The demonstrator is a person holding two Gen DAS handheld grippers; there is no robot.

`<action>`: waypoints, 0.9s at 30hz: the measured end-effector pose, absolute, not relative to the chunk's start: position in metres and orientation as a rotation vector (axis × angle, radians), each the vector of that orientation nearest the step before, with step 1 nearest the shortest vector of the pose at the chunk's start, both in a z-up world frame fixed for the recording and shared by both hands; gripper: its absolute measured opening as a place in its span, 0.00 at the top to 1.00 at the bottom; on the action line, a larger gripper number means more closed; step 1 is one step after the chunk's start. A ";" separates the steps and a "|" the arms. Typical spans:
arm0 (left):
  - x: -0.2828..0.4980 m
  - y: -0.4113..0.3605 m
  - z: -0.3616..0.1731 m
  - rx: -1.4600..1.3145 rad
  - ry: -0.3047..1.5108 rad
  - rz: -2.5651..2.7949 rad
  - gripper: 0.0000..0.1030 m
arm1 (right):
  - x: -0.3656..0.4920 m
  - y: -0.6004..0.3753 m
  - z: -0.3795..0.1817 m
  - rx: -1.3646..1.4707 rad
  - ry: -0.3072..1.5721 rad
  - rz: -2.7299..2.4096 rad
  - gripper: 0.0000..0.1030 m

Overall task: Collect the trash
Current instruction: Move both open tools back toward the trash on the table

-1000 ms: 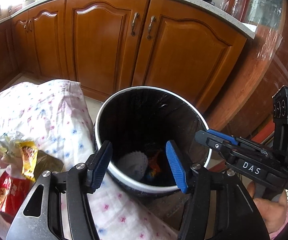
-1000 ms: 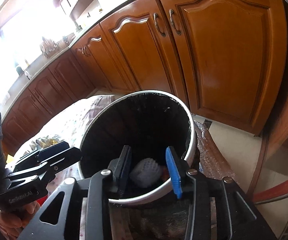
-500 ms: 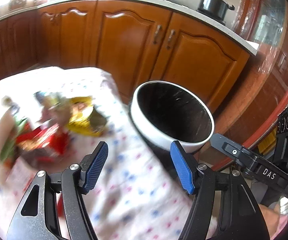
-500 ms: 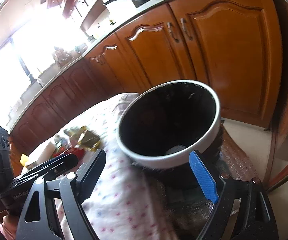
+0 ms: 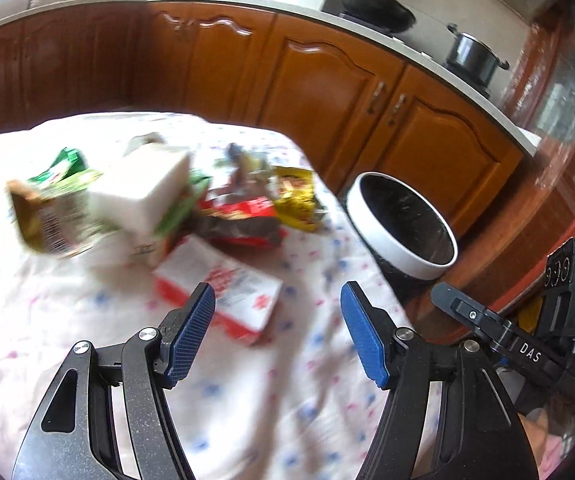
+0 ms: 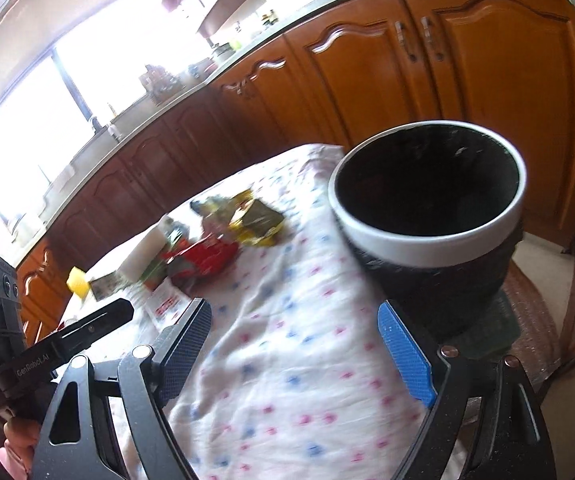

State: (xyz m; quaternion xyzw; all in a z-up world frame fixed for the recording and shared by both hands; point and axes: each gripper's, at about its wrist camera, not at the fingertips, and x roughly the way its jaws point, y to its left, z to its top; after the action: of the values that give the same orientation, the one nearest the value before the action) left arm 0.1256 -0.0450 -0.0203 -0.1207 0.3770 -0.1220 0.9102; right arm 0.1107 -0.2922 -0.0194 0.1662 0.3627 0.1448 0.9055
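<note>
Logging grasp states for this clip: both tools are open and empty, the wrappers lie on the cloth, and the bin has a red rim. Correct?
Not quite: the bin has a white rim, as the right wrist view shows. The rest holds: left tool and right tool are open and empty, and the wrappers lie on the cloth.

Glossy wood, soft cloth and crinkled wrappers around my tongs.

My left gripper (image 5: 277,334) has matt black arms and blue, finely textured pads (image 5: 361,340). The tablecloth (image 5: 67,320) is soft printed cloth, wrinkled. The wrappers (image 5: 243,216) look like shiny crinkled foil. The bin (image 6: 427,236) has a smooth white rim. The cabinets (image 6: 487,52) are varnished, glossy wood.
</note>
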 end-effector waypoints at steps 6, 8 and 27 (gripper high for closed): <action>0.111 -0.007 -0.029 -0.296 0.785 -0.176 0.36 | 0.108 -0.260 -0.019 0.299 0.759 0.369 0.15; 0.109 0.005 -0.031 -0.318 0.787 -0.156 0.36 | 0.109 -0.251 -0.020 0.290 0.762 0.392 0.15; 0.142 0.081 -0.028 -0.444 0.760 -0.036 0.28 | 0.135 -0.177 -0.031 0.148 0.790 0.601 0.15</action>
State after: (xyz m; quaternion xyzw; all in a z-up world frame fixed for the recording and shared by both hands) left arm 0.1423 0.0811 -0.0281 -0.2150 0.3677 -0.0173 0.9046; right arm 0.1351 -0.1767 -0.0309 0.0709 0.3787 0.2879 0.8767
